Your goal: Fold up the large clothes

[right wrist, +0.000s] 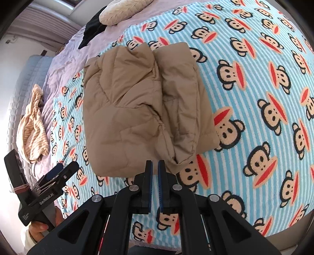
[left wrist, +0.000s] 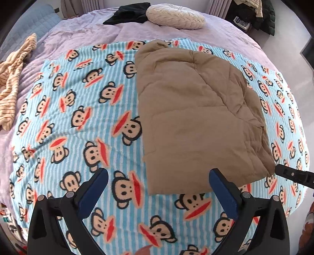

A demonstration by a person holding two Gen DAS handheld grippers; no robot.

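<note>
Nearest you, the left gripper (left wrist: 158,188) has its fingers spread wide and holds nothing, poised just short of the near edge of the tan padded jacket (left wrist: 198,109). The right gripper (right wrist: 155,170) has its fingers pressed almost together with no cloth between them, at the jacket's near corner. The jacket lies already folded into a long bundle on the monkey-print blanket (left wrist: 82,121), its loose layers stacked along the side nearer the right gripper. The next fold probably brings the near end over the far end: take all layers of the near hem at both corners, lift level, and lay it flat so the padding does not slide. Farther off lie a striped garment (left wrist: 13,82), a black garment (left wrist: 127,13) and a round cushion (left wrist: 174,16), all well apart from the jacket.
</note>
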